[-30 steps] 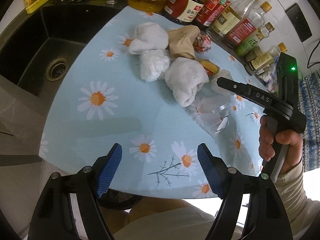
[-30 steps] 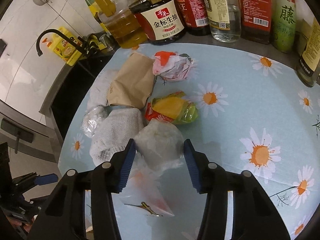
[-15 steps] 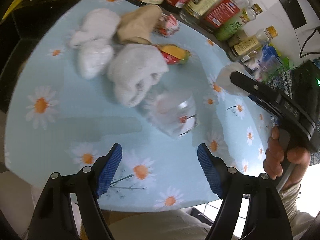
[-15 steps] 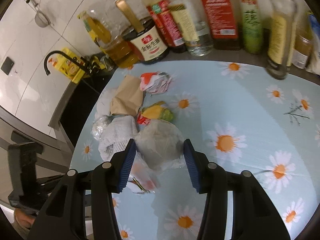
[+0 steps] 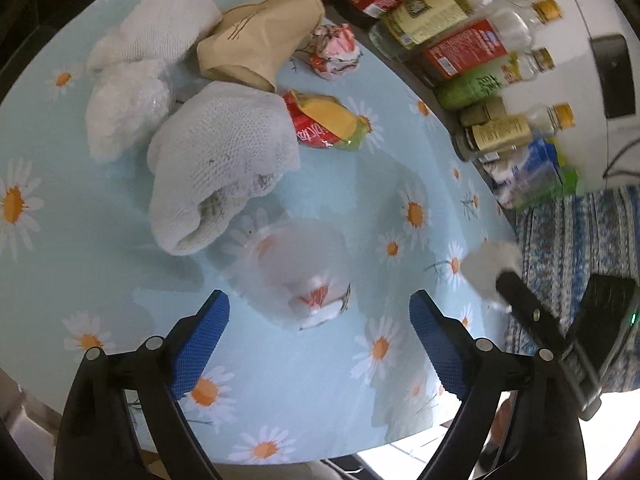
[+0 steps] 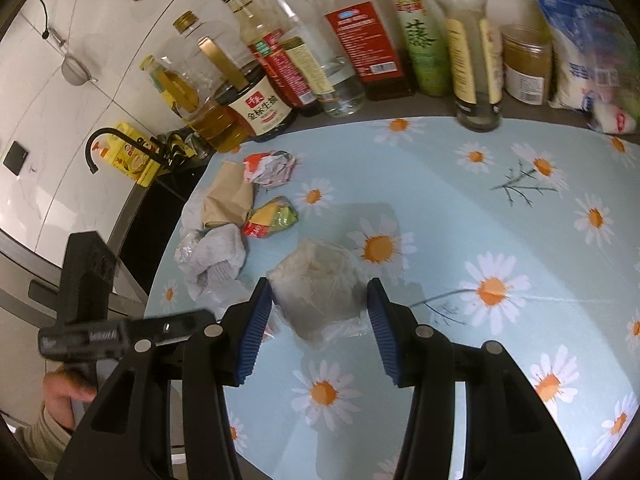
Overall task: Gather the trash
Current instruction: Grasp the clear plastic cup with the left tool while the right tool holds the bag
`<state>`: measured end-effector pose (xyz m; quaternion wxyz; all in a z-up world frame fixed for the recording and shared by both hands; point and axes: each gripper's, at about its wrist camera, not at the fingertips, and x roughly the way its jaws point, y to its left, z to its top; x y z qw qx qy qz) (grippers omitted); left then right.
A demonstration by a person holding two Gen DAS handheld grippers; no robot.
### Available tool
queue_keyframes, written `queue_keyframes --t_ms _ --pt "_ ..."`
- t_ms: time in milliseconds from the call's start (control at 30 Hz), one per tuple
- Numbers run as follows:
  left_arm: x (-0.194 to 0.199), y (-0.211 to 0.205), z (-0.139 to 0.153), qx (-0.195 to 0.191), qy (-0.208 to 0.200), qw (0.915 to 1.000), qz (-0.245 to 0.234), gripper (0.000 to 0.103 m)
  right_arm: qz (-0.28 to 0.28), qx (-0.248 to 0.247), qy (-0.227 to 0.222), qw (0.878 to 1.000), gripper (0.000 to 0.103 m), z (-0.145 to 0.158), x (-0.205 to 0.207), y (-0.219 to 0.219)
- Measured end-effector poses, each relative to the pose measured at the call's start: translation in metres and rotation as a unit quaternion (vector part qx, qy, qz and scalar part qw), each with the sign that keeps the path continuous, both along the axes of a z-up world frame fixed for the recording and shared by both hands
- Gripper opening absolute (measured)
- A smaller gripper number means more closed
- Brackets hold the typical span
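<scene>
plastic wad (image 6: 318, 292), between right tool (image 6: 319, 316) pads (clamped)

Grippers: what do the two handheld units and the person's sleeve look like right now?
Both the left gripper and the right gripper have black plastic frames with silver rivets and blue textured pads. A cream ribbed sleeve covers the left wrist.

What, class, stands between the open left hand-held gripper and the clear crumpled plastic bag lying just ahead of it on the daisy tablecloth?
Nothing visible. The clear crumpled plastic bag lies just ahead of the left hand-held gripper, with only bare daisy-print tablecloth between them.
</scene>
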<state>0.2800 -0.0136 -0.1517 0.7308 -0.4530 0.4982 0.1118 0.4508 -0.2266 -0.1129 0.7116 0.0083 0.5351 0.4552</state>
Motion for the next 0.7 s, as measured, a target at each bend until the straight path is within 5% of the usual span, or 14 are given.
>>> queue_keyframes --t_ms 133,467,700 --pt "0.004 0.001 -0.002 0.008 0.002 0.9999 0.008 0.087 -0.004 0.004 0.005 1.0 0.049 -0.003 0.001 -0.009" --pt "0.016 0.0 -0.007 0.03 0.026 0.9992 -0.002 0.056 -0.014 0.009 0.019 1.0 0.049 -0.013 0.005 -0.023" --pt "0.018 -0.003 -0.003 0.05 0.015 0.9984 -0.02 0.056 -0.021 0.009 0.025 0.999 0.049 -0.016 0.002 -0.028"
